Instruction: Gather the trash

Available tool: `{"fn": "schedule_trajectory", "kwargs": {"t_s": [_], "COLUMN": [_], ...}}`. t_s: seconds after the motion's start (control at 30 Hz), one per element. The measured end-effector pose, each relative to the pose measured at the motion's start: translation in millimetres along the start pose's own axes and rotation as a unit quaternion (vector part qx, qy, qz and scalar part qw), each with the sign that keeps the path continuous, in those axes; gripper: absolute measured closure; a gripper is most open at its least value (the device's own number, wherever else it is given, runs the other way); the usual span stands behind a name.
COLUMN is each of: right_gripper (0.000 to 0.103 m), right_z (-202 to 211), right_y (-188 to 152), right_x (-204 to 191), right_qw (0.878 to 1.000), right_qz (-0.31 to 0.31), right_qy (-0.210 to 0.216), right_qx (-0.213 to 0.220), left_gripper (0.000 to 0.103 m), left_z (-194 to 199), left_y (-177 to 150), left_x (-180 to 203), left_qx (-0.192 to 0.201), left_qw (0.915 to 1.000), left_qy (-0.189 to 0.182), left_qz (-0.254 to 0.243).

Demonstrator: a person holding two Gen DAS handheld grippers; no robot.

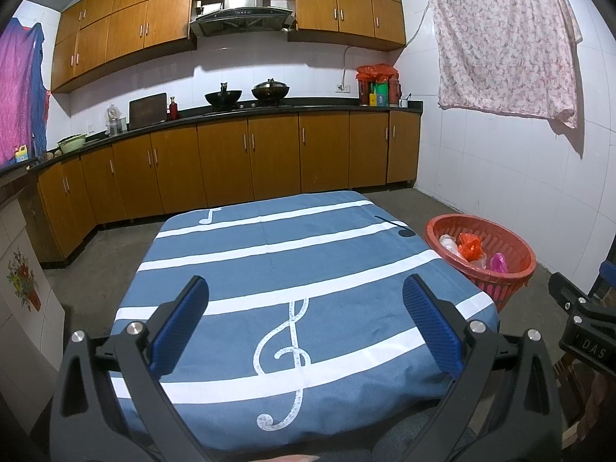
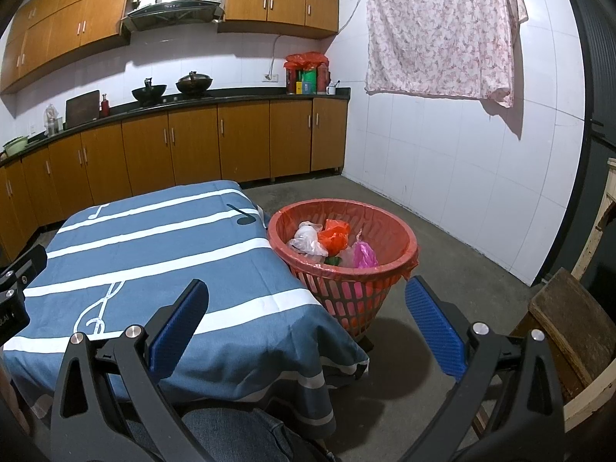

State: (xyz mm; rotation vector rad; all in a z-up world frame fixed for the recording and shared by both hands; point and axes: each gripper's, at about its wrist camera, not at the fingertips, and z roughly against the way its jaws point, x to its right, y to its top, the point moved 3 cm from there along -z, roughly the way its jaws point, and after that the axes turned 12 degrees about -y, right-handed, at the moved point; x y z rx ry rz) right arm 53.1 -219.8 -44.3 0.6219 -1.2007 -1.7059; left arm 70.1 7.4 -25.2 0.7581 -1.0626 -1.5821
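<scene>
Both grippers' jaws gape; bagged trash point(image 2: 331, 242) fills basket point(image 2: 400, 231).

Left claw point(image 1: 306, 300) spread over tablecloth point(image 1: 269, 261), red basket point(image 1: 496, 273) beside

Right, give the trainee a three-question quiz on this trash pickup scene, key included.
1. True or false: the left hand-held gripper is shut on a plastic bag.
2. Multiple choice: the red laundry-style basket stands A) on the table, B) on the floor beside the table, C) on the counter.
3. Fill in: the crumpled bags in the basket, white, orange and ____.

Key: 1 false, both it and the right hand-held gripper are open and hold nothing; 2 B, by the corner of the blue music-note tablecloth; 3 pink.
</scene>
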Motion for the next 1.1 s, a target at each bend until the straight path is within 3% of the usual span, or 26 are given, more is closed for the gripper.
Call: {"fn": "schedule_trajectory", "kwargs": {"t_s": [1.1], "right_gripper": [0.002], "right_z": [1.4], "right_y": [-1.7], "right_x": [2.6], "right_qw": [1.000], "right_qz": [0.000], "right_qy": [0.000], "right_qx": [-0.003], "left_gripper": [0.004], "left_z": [-3.8], "left_y": [-3.7], "left_x": [8.4], "left_qx": [-0.009], "left_qw": [0.9999], "left_qy": [0.002], "left_qz": [0.009]}}
